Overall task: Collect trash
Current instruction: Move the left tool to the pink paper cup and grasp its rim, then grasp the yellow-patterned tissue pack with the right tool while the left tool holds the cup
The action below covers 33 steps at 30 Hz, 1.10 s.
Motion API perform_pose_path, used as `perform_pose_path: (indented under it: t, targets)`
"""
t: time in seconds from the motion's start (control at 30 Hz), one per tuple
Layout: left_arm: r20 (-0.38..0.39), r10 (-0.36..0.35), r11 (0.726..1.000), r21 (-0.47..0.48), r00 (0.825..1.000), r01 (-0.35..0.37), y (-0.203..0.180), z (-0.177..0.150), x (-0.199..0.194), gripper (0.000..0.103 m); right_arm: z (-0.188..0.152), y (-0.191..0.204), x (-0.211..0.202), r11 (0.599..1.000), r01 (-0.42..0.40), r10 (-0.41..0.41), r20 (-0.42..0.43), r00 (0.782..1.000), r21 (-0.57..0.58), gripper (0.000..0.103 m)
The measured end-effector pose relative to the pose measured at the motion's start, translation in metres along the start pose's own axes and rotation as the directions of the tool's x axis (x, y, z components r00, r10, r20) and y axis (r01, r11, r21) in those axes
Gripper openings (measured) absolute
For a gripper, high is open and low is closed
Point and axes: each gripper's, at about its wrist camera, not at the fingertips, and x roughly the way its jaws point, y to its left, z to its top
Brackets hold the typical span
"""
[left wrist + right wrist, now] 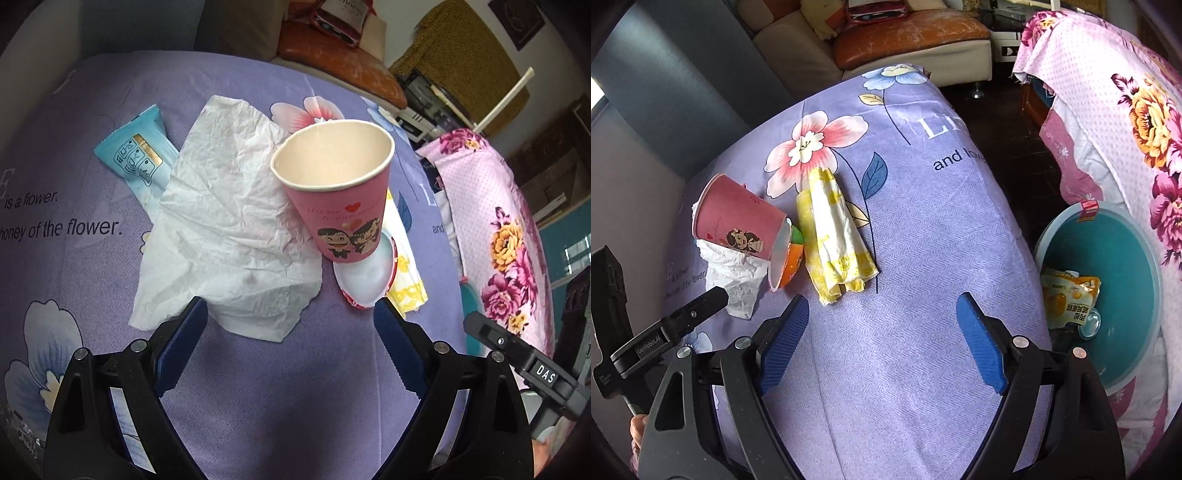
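Observation:
A pink paper cup (343, 206) leans tilted on a small orange cup with a white lid (365, 273), on a purple flowered cloth (295, 387). A crumpled white tissue (229, 221) lies left of it, partly over a light blue wipe packet (136, 158). My left gripper (291, 310) is open above the tissue's near edge, holding nothing. In the right wrist view, a folded yellow-and-white napkin (834, 236) lies beside the pink cup (738, 218). My right gripper (882, 301) hangs open over bare cloth just before the napkin. A teal basin (1126, 277) at the right holds a yellow snack wrapper (1067, 295).
The cloth-covered table ends at the right, with dark floor (1015, 166) between it and the basin. A pink flowered cloth (1126, 129) drapes furniture behind the basin. A worn orange sofa cushion (908, 33) stands beyond the table's far edge.

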Motion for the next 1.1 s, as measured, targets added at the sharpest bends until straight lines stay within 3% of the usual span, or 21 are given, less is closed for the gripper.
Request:
perform_pose_path:
  t: [0.27, 0.43, 0.53, 0.57, 0.73, 0.8, 0.97, 1.1]
  targets:
    - [0.114, 0.073, 0.994, -0.092, 0.991, -0.062, -0.019, 0.026, 0.011, 0.091, 0.009, -0.013, 0.015, 0.999, -0.008, 0.008, -0.022, 1.000, 0.033, 0.078]
    - [0.133, 0.098, 0.989, -0.122, 0.986, -0.082, -0.026, 0.039, 0.023, 0.091, 0.022, -0.015, 0.027, 1.000, -0.013, 0.014, -0.029, 0.999, 0.024, 0.078]
    - [0.152, 0.041, 0.995, -0.096, 0.988, -0.027, -0.027, 0.043, 0.022, 0.070, 0.031, -0.011, 0.036, 1.000, -0.023, 0.023, -0.031, 0.999, 0.016, 0.078]
    - [0.156, 0.054, 0.996, -0.081, 0.986, -0.042, -0.030, 0.044, 0.019, 0.065, 0.034, -0.010, 0.039, 0.999, -0.031, 0.031, -0.033, 0.999, 0.015, 0.078]
    - [0.120, 0.023, 0.999, -0.034, 0.992, -0.019, -0.021, 0.048, 0.013, 0.064, 0.048, 0.004, 0.054, 0.998, -0.067, 0.066, -0.041, 0.997, -0.008, 0.077]
    - [0.098, 0.002, 1.000, -0.006, 0.995, -0.001, -0.015, 0.048, 0.010, 0.064, 0.053, 0.012, 0.060, 0.997, -0.076, 0.075, -0.042, 0.996, -0.028, 0.063]
    - [0.055, -0.031, 0.998, 0.063, 0.998, 0.028, 0.001, 0.044, 0.002, 0.064, 0.061, 0.032, 0.076, 0.991, -0.108, 0.103, -0.060, 0.993, -0.074, 0.056]
    - [0.018, -0.061, 0.996, 0.068, 0.998, 0.059, 0.015, 0.040, 0.000, 0.064, 0.069, 0.045, 0.091, 0.987, -0.119, 0.112, -0.071, 0.991, -0.107, 0.040]
